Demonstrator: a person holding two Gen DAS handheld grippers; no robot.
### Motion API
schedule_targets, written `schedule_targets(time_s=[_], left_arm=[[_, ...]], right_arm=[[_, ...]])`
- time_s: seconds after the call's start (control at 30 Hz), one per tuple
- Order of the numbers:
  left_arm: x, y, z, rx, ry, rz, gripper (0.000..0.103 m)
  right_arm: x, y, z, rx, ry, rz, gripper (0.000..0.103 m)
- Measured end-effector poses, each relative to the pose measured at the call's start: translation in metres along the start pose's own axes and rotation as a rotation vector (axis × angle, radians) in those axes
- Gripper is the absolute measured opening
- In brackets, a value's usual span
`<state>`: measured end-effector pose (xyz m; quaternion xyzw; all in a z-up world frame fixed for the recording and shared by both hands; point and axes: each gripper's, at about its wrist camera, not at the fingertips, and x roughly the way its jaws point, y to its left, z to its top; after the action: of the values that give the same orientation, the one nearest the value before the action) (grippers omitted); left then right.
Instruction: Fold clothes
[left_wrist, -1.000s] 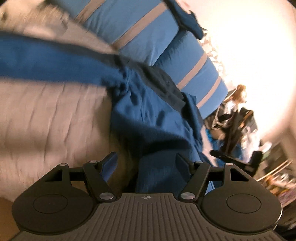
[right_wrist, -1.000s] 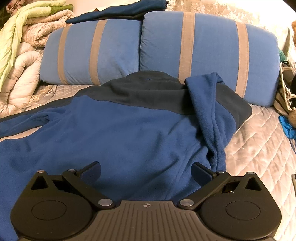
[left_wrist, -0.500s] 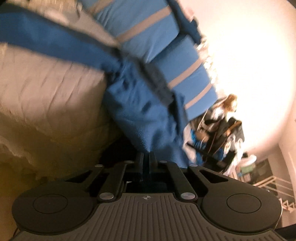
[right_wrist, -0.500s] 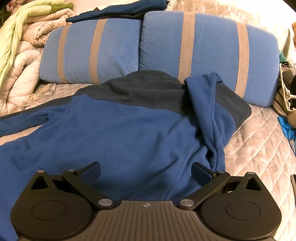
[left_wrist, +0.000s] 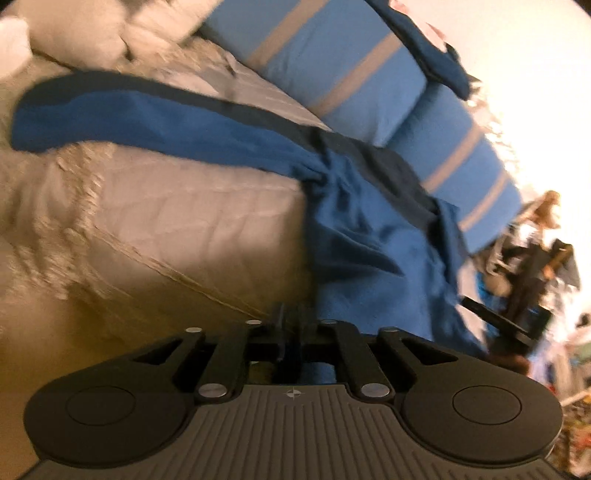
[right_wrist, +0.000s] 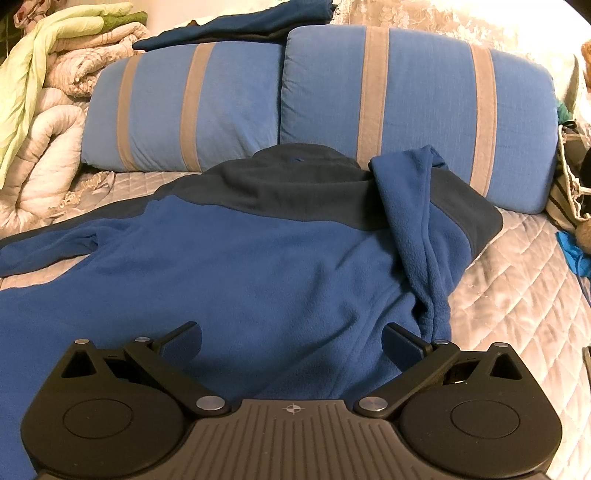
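Our left gripper (left_wrist: 291, 328) fingers, wide a second ago, now clench the blue fleece (left_wrist: 369, 236) hem at 6 o'clock, lifting it, fold starting; right gripper (right_wrist: 291, 339) fingers stay released.

I am seeing one blue fleece (right_wrist: 236, 273), two striped pillows (right_wrist: 184, 107), one folded dark garment (right_wrist: 236, 26) and one blanket pile (right_wrist: 44, 110).

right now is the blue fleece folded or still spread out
Mostly spread: the blue fleece jacket lies flat on the quilted bedspread, with only one sleeve folded over its body.
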<state>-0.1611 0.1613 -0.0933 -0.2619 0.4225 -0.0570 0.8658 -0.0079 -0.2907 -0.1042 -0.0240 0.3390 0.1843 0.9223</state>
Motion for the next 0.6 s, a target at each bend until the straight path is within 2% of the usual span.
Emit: schedule_targets(time_s=[0.07,0.17,0.23,0.4,0.6], left_arm=[[-0.003,-0.013,0.002,0.085,-0.052,0.083,0.044],[-0.002,-0.044,0.006,0.243,-0.144,0.192,0.065],[0.002,-0.065,0.008,0.311,-0.181,0.204,0.068],[0.026,-0.127,0.013,0.462,-0.261,0.166,0.070],[0.089,-0.178,0.003,0.535,-0.263,0.134,0.071]], right_arm=[[0.000,0.000,0.000,0.001,-0.002,0.001,0.103],[-0.001,0.001,0.000,-0.002,-0.006,-0.002,0.103],[-0.001,0.002,0.000,-0.004,-0.007,-0.003,0.103],[-0.001,0.001,0.000,-0.002,-0.007,-0.001,0.103],[-0.002,0.001,0.000,0.000,-0.013,-0.011,0.103]])
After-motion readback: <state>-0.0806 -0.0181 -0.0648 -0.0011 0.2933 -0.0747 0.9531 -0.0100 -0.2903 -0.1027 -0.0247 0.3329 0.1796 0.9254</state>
